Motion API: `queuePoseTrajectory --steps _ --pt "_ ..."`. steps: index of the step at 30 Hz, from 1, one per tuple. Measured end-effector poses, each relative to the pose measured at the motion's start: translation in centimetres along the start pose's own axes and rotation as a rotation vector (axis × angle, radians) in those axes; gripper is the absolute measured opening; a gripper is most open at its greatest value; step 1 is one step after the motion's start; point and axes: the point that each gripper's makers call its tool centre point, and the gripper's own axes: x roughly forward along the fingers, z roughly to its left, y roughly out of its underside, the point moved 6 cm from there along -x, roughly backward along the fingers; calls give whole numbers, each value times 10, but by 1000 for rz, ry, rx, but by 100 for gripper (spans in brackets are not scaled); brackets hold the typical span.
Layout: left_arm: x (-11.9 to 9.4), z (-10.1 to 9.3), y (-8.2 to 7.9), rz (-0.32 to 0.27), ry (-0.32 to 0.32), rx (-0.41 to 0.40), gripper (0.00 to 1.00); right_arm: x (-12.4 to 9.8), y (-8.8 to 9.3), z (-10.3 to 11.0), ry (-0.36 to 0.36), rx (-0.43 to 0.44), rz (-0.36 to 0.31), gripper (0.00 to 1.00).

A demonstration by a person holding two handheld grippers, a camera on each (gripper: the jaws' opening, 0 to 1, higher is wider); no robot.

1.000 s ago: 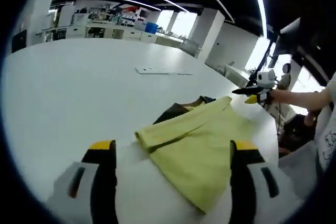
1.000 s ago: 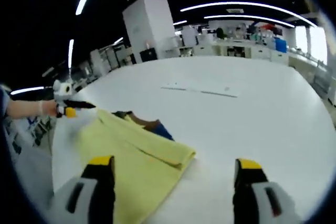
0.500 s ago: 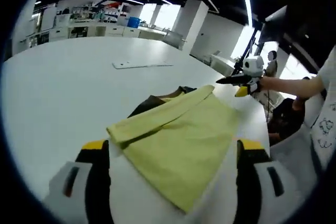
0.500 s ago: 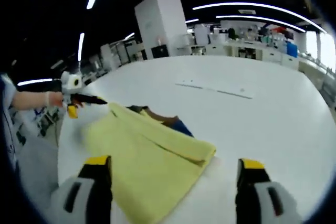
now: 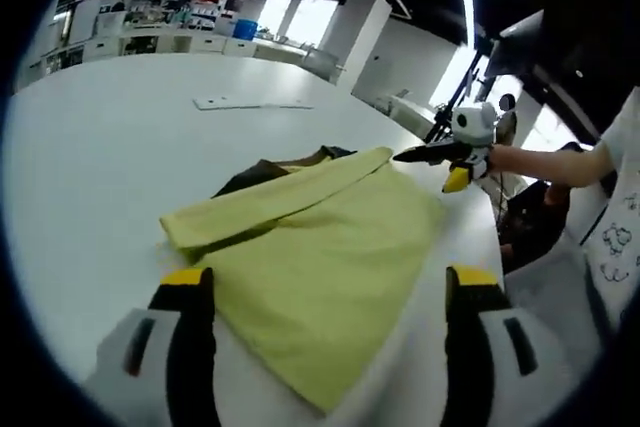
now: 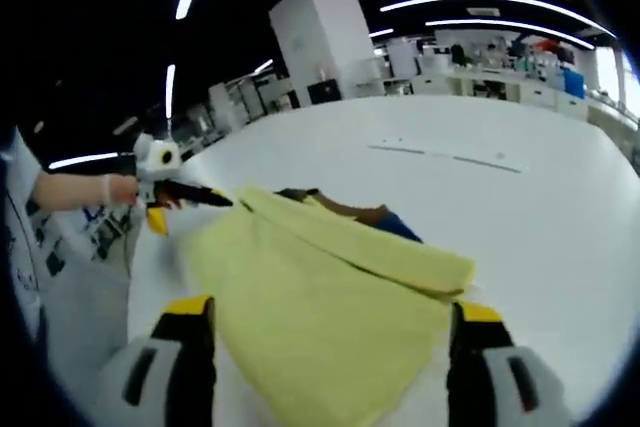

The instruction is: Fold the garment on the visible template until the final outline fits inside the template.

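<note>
Partly folded, your yellow garment (image 5: 320, 267) lies on the white table (image 5: 100, 147), one edge turned over. Both your grippers, left (image 5: 325, 347) and right (image 6: 325, 367), hover above it, jaws apart and empty. More folding likely remains.

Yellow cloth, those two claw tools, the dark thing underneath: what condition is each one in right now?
Yellow garment: lying on the white table, one edge folded over into a long band.
Dark template: mostly covered, one part showing past the garment.
Left gripper: open, holding nothing.
Right gripper: open, holding nothing.
</note>
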Motion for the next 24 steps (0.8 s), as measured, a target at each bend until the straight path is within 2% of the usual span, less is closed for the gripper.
queuePoseTrajectory --steps 9,13,14,17,20,24 --pt "5 5 0 -5 -8 -22 90 12 4 -2 -14 21 3 97" --pt "6 3 -6 -37 -5 -26 92 18 -4 -7 -19 39 -24 97" --pt "7 -4 -10 -48 -1 -18 92 18 -6 -7 -23 42 -33 96" --pt "11 -7 -15 -57 0 -15 92 20 -14 -7 -24 46 -50 96" --pt "15 3 -25 -82 0 -12 93 25 -23 -9 -26 55 -80 95" --pt "19 11 -29 -90 -17 -10 93 38 -31 -19 -12 63 -75 94"
